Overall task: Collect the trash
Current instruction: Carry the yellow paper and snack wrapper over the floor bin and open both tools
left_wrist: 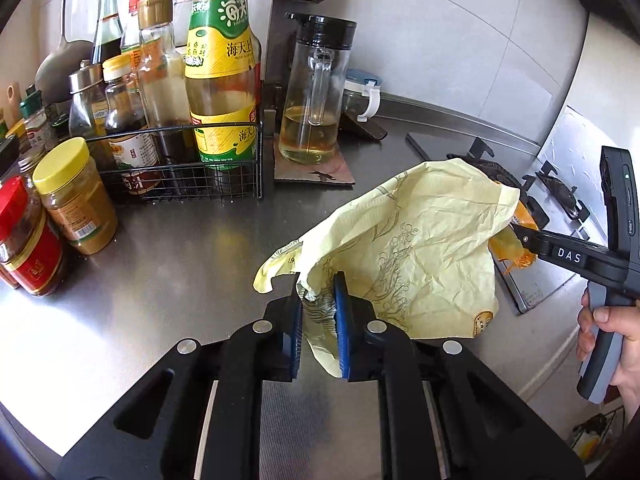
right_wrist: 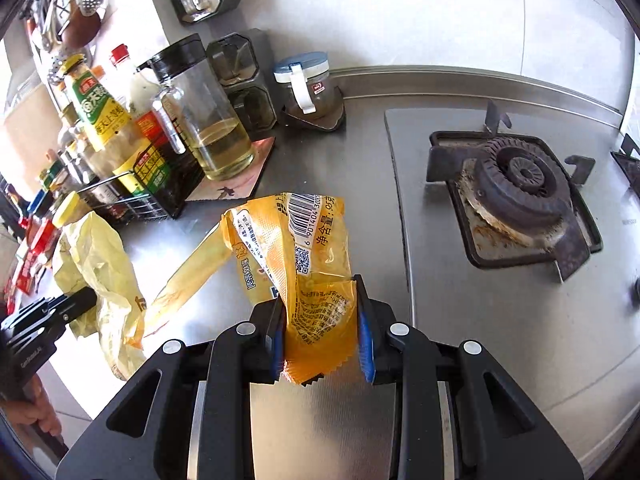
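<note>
A crumpled pale yellow paper bag [left_wrist: 420, 248] with a line drawing on it hangs just above the steel counter [left_wrist: 172, 264]. My left gripper [left_wrist: 318, 280] is shut on its near corner. In the right wrist view the same bag [right_wrist: 100, 264] dangles from the left gripper [right_wrist: 86, 300] at the left edge. My right gripper [right_wrist: 320, 292] is shut on an orange plastic snack wrapper [right_wrist: 312, 240] with a barcode, held up off the counter. The left wrist view shows the right gripper [left_wrist: 520, 232] behind the bag with the orange wrapper [left_wrist: 514, 250] in it, a hand on its handle.
A black wire rack [left_wrist: 180, 176] of sauce bottles stands at the back left, with jars [left_wrist: 76, 208] beside it. A glass oil jug [left_wrist: 312, 112] sits on a coaster, a blue-lidded jar [right_wrist: 304, 84] behind it. The gas burner [right_wrist: 516, 188] lies to the right.
</note>
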A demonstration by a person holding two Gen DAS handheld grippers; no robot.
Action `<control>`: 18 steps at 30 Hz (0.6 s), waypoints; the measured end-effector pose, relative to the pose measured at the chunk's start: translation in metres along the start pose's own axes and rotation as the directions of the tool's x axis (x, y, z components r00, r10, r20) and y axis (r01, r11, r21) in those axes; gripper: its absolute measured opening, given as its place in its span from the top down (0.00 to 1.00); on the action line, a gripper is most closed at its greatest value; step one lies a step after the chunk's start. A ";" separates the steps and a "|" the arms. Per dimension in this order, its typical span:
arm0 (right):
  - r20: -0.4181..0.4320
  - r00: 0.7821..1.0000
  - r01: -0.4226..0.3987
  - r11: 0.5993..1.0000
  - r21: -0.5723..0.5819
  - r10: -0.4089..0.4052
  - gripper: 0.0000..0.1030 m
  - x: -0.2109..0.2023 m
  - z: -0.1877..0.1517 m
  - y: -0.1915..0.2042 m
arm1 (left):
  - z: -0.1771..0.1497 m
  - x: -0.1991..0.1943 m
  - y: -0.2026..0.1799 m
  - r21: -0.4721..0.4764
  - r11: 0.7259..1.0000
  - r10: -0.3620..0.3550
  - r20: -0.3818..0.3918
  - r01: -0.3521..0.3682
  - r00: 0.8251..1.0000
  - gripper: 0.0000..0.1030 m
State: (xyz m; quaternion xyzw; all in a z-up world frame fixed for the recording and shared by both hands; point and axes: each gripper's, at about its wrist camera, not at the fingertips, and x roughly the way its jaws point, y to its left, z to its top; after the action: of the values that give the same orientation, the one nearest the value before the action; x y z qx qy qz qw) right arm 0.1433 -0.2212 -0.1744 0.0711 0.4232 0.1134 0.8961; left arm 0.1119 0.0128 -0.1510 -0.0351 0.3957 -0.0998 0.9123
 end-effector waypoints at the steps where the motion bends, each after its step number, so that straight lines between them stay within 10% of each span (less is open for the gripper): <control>1: 0.001 1.000 -0.001 1.000 0.005 0.001 0.71 -0.008 -0.006 -0.001 | -0.006 -0.009 -0.002 0.002 1.000 -0.002 0.003 0.002 1.000 0.88; 18: -0.114 0.984 -0.143 0.989 -0.032 0.139 0.71 -0.112 -0.166 0.022 | -0.148 -0.130 -0.033 -0.009 0.999 -0.041 -0.042 0.040 0.998 0.88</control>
State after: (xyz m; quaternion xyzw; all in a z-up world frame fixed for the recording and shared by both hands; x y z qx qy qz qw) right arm -0.0571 -0.2243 -0.1910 0.0765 0.4643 0.1887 0.8620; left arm -0.0878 0.0103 -0.1553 -0.0449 0.4146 -0.1174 0.9013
